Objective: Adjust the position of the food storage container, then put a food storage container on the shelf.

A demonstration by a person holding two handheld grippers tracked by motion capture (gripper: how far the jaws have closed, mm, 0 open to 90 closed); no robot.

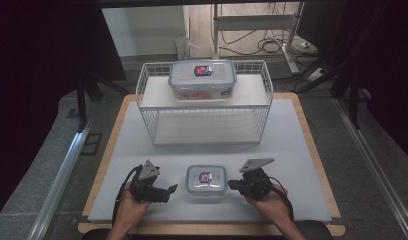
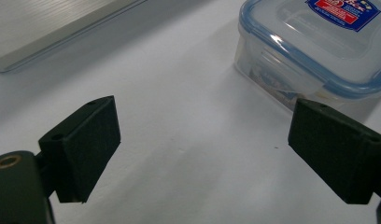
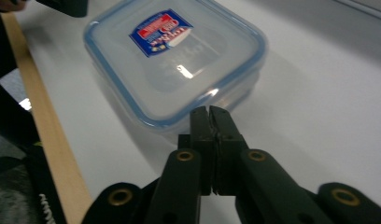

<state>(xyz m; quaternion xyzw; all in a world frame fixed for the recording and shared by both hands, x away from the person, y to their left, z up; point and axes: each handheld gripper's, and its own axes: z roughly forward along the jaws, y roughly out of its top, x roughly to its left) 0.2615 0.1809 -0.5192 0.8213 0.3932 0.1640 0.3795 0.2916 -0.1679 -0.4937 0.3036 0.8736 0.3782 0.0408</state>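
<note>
Tongs flanked our small lidded container (image 1: pixel 206 180) at the lower centre of the high view, on the white table (image 1: pixel 292 150). Our left gripper (image 1: pixel 169 191) stood with jaws spread wide and empty, the box just beyond one pad (image 2: pixel 335 154). Our right gripper (image 3: pixel 210 117) was pressed closed on nothing, its tips at the box's near edge. We judged the clear plastic box light, rigid and slick, best held by its opposite side walls under the blue-rimmed lid (image 3: pixel 174 56), not the smooth top.
</note>
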